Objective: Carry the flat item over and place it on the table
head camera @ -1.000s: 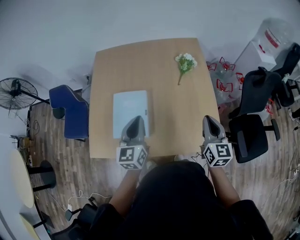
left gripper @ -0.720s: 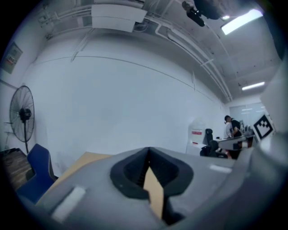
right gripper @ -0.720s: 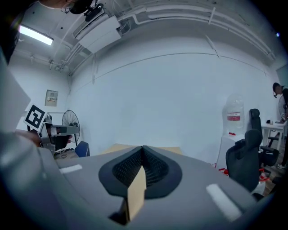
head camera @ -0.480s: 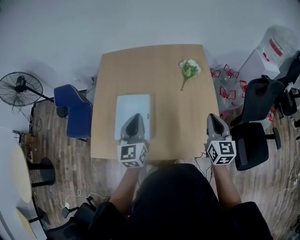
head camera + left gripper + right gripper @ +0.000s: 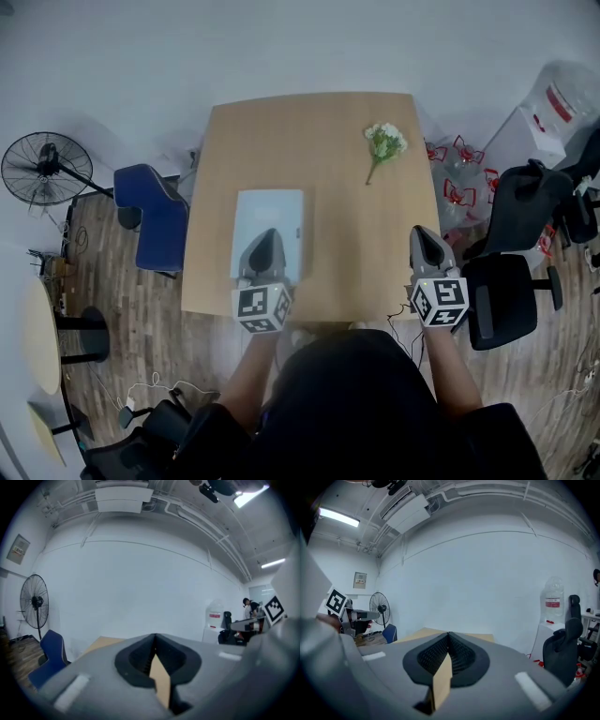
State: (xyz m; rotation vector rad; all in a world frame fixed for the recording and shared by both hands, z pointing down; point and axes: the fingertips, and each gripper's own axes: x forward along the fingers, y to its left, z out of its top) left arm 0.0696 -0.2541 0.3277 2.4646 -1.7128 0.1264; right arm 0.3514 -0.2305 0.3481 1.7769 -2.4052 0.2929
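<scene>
The flat item (image 5: 270, 217), a pale blue rectangular pad, lies on the tan wooden table (image 5: 328, 187), left of its middle. My left gripper (image 5: 263, 242) hovers over the pad's near end, jaws shut with nothing between them. My right gripper (image 5: 421, 236) hangs over the table's near right corner, also shut and empty. In the left gripper view the closed jaws (image 5: 154, 641) point level across the table (image 5: 101, 644) toward a white wall. The right gripper view shows its closed jaws (image 5: 448, 638) and the table's far part (image 5: 426, 632).
A small bunch of white flowers (image 5: 384, 142) lies at the table's far right. A blue chair (image 5: 155, 217) and a floor fan (image 5: 42, 169) stand on the left. Black office chairs (image 5: 506, 291) and a water dispenser (image 5: 548, 103) crowd the right side.
The head view has shifted a little, so the table sits slightly lower and further right in the picture. Both grippers stay shut near the table's front edge; the pad has not moved.
</scene>
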